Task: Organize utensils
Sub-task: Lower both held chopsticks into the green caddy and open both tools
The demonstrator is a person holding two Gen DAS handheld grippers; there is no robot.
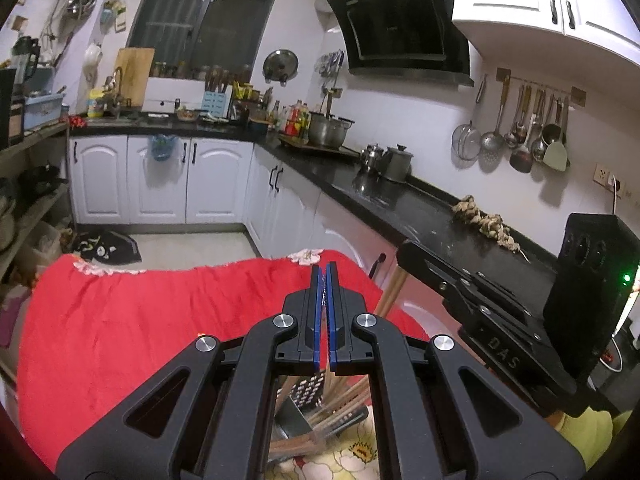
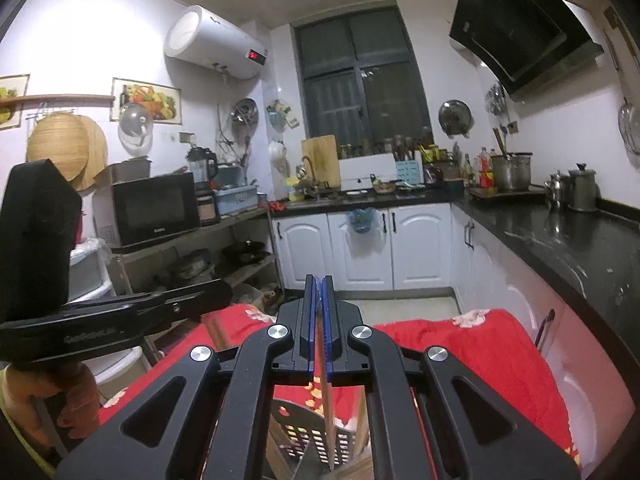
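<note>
My left gripper (image 1: pixel 325 280) hangs over a table under a red flowered cloth (image 1: pixel 160 320), its blue pads shut with nothing visible between them. Below its frame stands a grey perforated utensil holder (image 1: pixel 304 396) with several wooden chopsticks (image 1: pixel 340 404) in it. My right gripper (image 2: pixel 319 292) is shut on thin wooden chopsticks (image 2: pixel 327 400) that run down towards the same holder (image 2: pixel 316 440). In the left wrist view the right gripper (image 1: pixel 404 250) reaches in from the right, with the chopsticks (image 1: pixel 394 292) hanging from its tip. In the right wrist view the left gripper (image 2: pixel 224 292) reaches in from the left, held by a hand (image 2: pixel 44 400).
A black counter (image 1: pixel 400 200) with pots and kettles runs along the right over white cabinets (image 1: pixel 160 180). A shelf with a microwave (image 2: pixel 152 208) stands on the left. Ladles and strainers hang on a wall rail (image 1: pixel 532 136). The floor (image 1: pixel 192 244) lies beyond the table.
</note>
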